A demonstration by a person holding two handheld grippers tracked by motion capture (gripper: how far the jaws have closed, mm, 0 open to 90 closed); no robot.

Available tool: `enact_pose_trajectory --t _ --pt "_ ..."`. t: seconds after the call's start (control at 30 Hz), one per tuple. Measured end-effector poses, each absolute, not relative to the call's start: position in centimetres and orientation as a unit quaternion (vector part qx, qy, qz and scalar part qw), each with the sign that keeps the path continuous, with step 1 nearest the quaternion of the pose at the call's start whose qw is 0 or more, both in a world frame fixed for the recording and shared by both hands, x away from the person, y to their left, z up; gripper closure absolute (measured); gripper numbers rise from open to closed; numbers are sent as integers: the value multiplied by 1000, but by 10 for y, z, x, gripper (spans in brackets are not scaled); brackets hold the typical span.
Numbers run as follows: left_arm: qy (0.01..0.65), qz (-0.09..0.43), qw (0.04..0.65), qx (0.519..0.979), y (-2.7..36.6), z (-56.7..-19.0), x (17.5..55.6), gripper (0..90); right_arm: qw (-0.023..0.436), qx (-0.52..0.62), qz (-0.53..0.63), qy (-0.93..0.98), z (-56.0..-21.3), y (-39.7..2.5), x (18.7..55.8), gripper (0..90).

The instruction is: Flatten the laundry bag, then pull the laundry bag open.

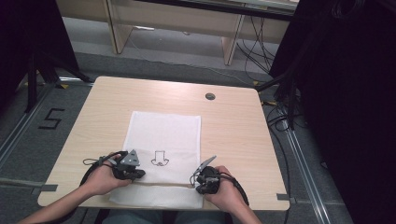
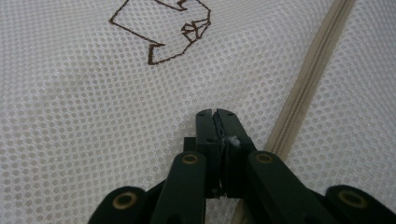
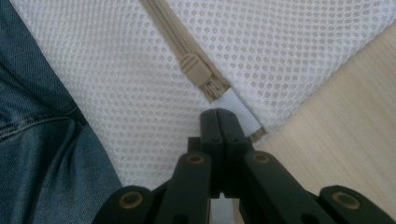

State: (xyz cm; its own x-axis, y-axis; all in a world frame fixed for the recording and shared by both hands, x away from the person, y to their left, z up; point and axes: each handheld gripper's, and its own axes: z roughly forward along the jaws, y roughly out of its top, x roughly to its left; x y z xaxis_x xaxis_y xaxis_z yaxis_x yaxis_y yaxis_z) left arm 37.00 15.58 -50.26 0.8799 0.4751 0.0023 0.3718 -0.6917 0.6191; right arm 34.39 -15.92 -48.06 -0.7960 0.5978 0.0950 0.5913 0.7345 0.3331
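White mesh bag pinched by left gripper; right gripper, jaws closed, just behind zip slider. Next: grasp slider.

Soft, even light falls from overhead on the pale wooden surface, which reads bright, with faint shadows under the hands. Black curtains at both sides swallow detail, and the high view is slightly soft and grainy. In both gripper views the white mesh bag is sharp and evenly lit, without glare, while the black jaws at the bottom edge blur, dark and close.
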Motion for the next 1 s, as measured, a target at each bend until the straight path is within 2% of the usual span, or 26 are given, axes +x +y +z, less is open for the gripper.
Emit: enact_pose_trajectory --t 0.23,0.3,0.37,0.53,0.77,0.9,1.0 --pt "245 86 327 909 158 -504 372 848 27 308 179 934 -481 -158 347 900" --pt "254 83 331 905 157 -504 371 826 19 318 181 930 -480 -158 345 900" --pt "262 92 348 896 158 -500 372 805 25 331 213 919 -473 -165 345 874" --pt "277 109 385 873 161 -495 372 714 57 367 247 895 -460 -185 349 801" --pt "280 115 386 871 167 -495 373 613 39 402 251 880 -464 -196 357 736" --pt "286 100 388 871 166 -499 372 567 35 423 240 873 -465 -196 357 724" --pt "283 91 411 862 160 -496 371 489 48 402 254 879 -464 -196 357 758"
